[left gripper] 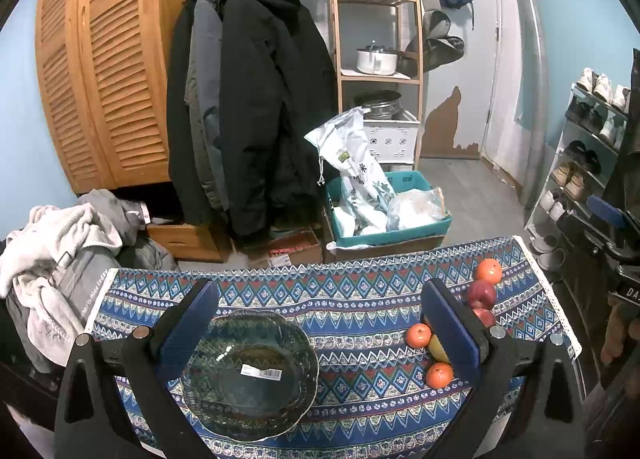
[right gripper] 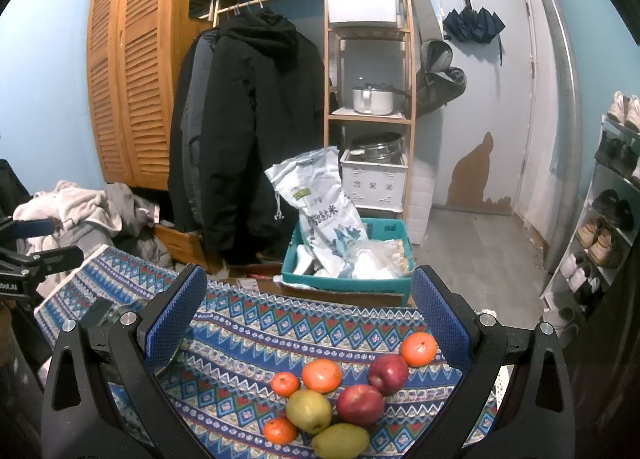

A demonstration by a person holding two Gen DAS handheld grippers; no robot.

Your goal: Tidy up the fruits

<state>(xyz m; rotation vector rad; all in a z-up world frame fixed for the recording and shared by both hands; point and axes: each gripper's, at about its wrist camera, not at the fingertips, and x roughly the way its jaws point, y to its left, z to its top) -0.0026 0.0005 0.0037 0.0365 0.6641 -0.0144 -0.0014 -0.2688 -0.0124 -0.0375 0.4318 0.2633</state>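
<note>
A dark green glass bowl [left gripper: 250, 373] with a barcode sticker sits empty on the patterned blue tablecloth [left gripper: 360, 295]. My left gripper [left gripper: 320, 323] hovers open above it, nothing between its fingers. To its right lie oranges [left gripper: 489, 271], red apples [left gripper: 479, 294] and a yellow-green pear [left gripper: 437, 349], partly hidden by the right finger. In the right wrist view the fruit pile shows whole: several oranges [right gripper: 321, 375], two red apples [right gripper: 359, 404] and two pears [right gripper: 308, 411]. My right gripper [right gripper: 310, 319] is open above and behind the pile, holding nothing.
Behind the table stand a teal crate [right gripper: 386, 229] with a rice bag [right gripper: 320, 203], hanging black coats [left gripper: 256, 91], a wooden shelf with pots [left gripper: 378, 59] and a louvred wardrobe [left gripper: 108, 71]. Clothes are heaped at the left [left gripper: 60, 243]; a shoe rack [left gripper: 580, 147] is on the right.
</note>
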